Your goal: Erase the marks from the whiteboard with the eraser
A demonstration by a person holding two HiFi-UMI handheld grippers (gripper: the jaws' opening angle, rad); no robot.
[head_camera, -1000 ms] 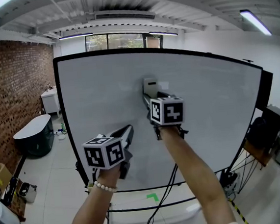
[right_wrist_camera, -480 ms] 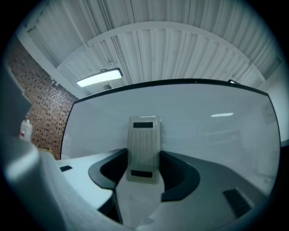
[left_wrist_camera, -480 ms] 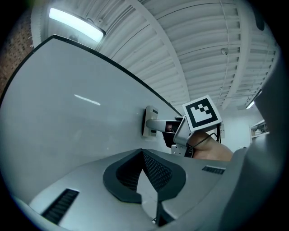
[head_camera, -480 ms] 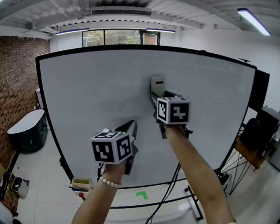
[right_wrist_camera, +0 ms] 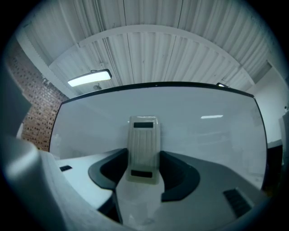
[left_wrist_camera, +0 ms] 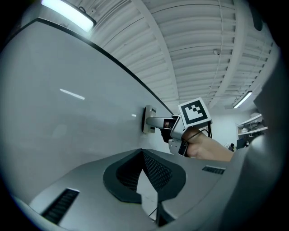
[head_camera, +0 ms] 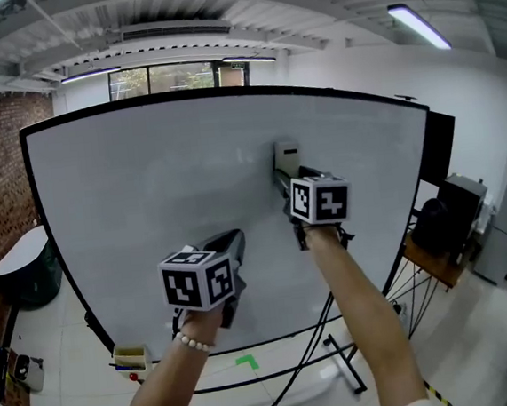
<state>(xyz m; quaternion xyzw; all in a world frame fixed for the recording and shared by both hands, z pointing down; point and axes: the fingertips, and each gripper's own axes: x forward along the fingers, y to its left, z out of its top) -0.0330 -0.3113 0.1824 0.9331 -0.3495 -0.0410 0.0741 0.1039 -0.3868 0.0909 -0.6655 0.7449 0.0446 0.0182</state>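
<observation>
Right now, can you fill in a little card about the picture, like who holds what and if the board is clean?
Board: whiteboard, standing upright
Marks: none that I can make out
Eraser: eraser, flat against the whiteboard, near its middle
Right gripper: right gripper, shut on the eraser
Left gripper: left gripper, shut, holding nothing, lower and to the left of the eraser

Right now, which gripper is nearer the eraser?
Right. The right gripper is shut on the eraser, held against the whiteboard; the left gripper is apart from it, lower and to the left, holding nothing.
</observation>
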